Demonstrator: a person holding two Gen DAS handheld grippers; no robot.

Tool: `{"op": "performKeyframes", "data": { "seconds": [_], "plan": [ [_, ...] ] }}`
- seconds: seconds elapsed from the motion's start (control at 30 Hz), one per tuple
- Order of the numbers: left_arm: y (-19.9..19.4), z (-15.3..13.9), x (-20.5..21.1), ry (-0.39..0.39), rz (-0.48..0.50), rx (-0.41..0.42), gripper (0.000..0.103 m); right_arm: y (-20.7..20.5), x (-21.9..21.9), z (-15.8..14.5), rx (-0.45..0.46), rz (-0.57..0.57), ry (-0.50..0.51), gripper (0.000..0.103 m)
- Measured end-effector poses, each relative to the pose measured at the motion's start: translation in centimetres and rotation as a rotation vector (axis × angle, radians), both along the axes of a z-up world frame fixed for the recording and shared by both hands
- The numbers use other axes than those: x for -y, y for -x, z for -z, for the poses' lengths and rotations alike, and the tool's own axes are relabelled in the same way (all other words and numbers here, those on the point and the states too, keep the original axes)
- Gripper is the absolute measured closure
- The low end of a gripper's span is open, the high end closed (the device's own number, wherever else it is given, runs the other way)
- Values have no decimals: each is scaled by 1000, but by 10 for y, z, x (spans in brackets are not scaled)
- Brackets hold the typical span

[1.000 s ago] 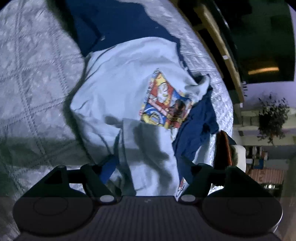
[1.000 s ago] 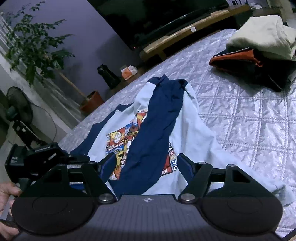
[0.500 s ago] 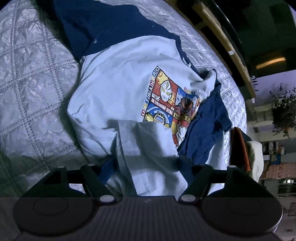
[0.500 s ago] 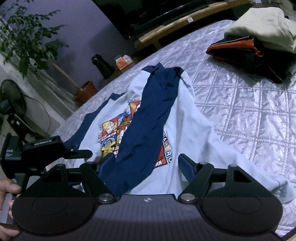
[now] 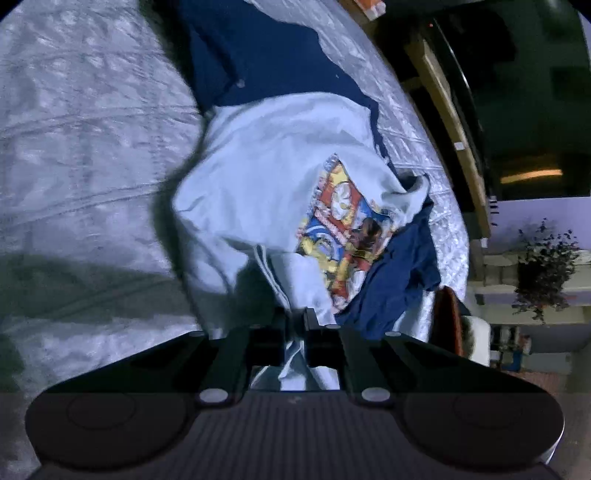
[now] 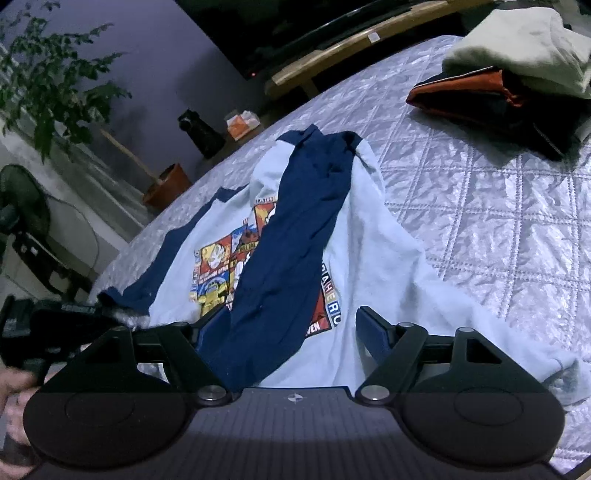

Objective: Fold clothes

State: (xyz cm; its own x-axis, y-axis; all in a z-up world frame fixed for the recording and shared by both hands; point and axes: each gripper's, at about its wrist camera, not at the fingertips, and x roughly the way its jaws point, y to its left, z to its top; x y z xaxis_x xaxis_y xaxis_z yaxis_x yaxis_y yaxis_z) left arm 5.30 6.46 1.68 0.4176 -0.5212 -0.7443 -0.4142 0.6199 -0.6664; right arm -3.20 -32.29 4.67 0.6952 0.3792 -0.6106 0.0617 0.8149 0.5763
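While closing: left gripper on shirt

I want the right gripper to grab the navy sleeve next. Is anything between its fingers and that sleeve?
Nothing visible. The right gripper stands open with the navy sleeve lying across the light blue shirt, running down between its fingers.

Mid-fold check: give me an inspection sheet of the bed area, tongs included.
Surface: quilted bedspread, wrinkled.
Job's things: light blue T-shirt with cartoon print, front up; its navy sleeve draped across the print.
Clutter: folded clothes pile at the far corner.
Grippers: left tongs closing, the shirt's light blue fabric pinched between them; right tongs open, astride the sleeve.
Cables: one near the fan.
Surroundings: potted plant, dark screen, wooden frame.
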Motion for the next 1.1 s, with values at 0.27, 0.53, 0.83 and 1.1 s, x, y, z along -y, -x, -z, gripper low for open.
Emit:
{"op": "performKeyframes", "data": {
  "seconds": [0.27, 0.53, 0.83, 1.1],
  "plan": [
    [56, -9, -15, 38, -114, -46, 96, 5, 15, -1, 37, 58, -85, 23],
    [88, -34, 2, 112, -131, -47, 96, 23, 17, -12, 95, 22, -201, 20],
    [76, -79, 20, 127, -95, 12, 97, 69, -66, 1, -14, -225, -320, 30],
    [74, -95, 25, 139, -113, 4, 97, 42, -130, 29, -48, -100, -292, 30]
  ]
}}
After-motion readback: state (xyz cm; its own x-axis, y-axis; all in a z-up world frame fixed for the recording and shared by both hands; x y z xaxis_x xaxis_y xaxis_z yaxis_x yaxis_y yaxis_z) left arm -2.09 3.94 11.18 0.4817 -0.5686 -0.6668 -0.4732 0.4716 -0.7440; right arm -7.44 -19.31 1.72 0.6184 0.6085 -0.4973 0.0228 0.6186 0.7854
